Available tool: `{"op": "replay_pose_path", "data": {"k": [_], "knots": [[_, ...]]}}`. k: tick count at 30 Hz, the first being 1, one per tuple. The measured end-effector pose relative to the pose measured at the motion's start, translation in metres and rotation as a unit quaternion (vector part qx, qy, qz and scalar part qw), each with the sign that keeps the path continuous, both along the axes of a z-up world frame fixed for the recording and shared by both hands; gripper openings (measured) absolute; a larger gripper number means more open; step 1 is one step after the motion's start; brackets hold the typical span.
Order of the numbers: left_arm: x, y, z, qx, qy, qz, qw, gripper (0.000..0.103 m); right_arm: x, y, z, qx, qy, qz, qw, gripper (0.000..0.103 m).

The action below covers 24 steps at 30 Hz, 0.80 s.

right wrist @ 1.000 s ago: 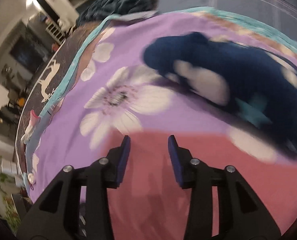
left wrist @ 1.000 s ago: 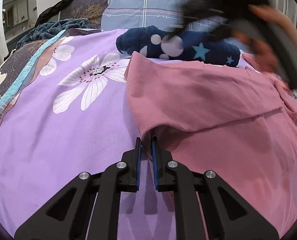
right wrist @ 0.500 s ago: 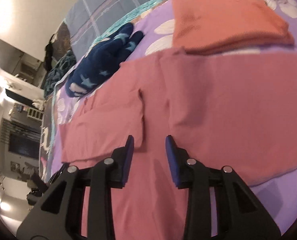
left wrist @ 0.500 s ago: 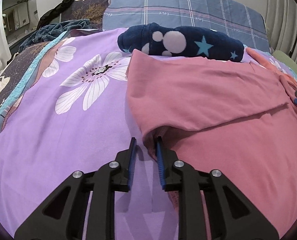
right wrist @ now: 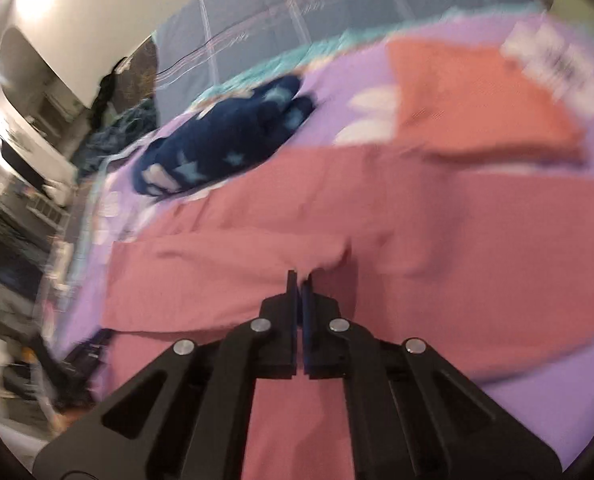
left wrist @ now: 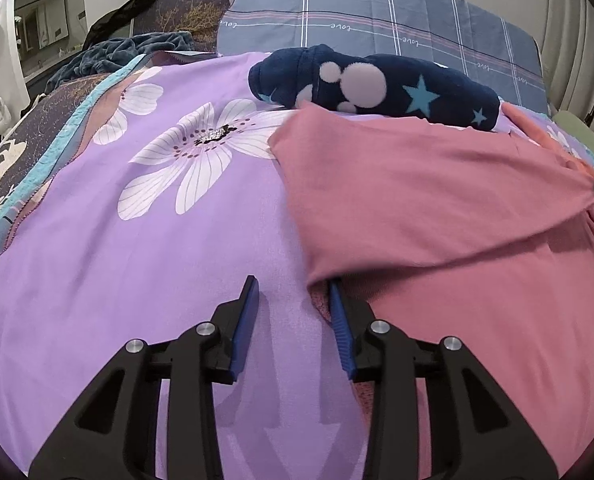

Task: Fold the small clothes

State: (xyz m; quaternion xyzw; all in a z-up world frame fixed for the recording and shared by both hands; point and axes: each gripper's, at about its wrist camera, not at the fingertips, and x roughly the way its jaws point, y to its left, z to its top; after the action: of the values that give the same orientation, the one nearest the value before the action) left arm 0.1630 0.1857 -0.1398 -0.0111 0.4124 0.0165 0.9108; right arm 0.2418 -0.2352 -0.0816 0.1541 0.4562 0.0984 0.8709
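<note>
Orange folded cloth (right wrist: 477, 108) only beyond right gripper (right wrist: 300, 280)

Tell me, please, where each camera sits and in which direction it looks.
Left wrist: on the left claw, low over the purple sheet, facing the headboard; its open fingers show at the pink garment edge.
Right wrist: on the right claw, looking across the pink garment; its shut fingers pinch a fold.
Shared: the pink garment and the navy star blanket.
</note>
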Motion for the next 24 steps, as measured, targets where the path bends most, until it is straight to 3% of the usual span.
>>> {"op": "replay_pose_path", "data": {"k": [3, 6, 8, 12, 14, 17, 19, 22, 24], "knots": [[-0.001, -0.001, 0.001, -0.002, -0.004, -0.007, 1.0, 0.037, -0.01, 0.003, -0.006, -0.073, 0.013, 0.02, 0.997, 0.003], [-0.003, 0.0, 0.002, -0.009, -0.005, -0.01, 0.9999, 0.036, -0.014, 0.012, -0.007, -0.132, -0.003, 0.007, 0.991, 0.014], [-0.006, 0.001, 0.004, -0.019, -0.002, -0.025, 0.9995, 0.036, -0.014, 0.015, 0.004, -0.117, -0.029, -0.003, 0.993, 0.028], [-0.017, 0.003, 0.015, -0.061, -0.001, -0.074, 0.9954, 0.036, -0.015, 0.033, 0.023, -0.1, -0.059, 0.032, 0.993, 0.028], [-0.026, 0.006, 0.032, -0.099, -0.03, -0.097, 0.9899, 0.032, -0.017, 0.048, 0.025, -0.095, -0.068, 0.064, 0.991, 0.028], [-0.032, 0.0, 0.05, -0.126, -0.064, -0.122, 0.9825, 0.024, -0.021, 0.058, 0.012, -0.071, -0.056, 0.092, 0.992, 0.028], [-0.022, -0.016, 0.05, -0.106, -0.057, -0.125, 0.9848, 0.02, -0.017, 0.062, -0.007, -0.074, -0.032, 0.084, 0.993, 0.028], [0.006, -0.044, 0.026, -0.03, -0.016, -0.123, 0.9918, 0.02, -0.009, 0.056, -0.049, -0.097, 0.016, 0.047, 0.994, 0.024], [0.022, -0.054, -0.001, 0.022, 0.023, -0.106, 0.9938, 0.021, -0.017, 0.048, -0.059, -0.069, -0.016, 0.042, 0.997, 0.024]]}}
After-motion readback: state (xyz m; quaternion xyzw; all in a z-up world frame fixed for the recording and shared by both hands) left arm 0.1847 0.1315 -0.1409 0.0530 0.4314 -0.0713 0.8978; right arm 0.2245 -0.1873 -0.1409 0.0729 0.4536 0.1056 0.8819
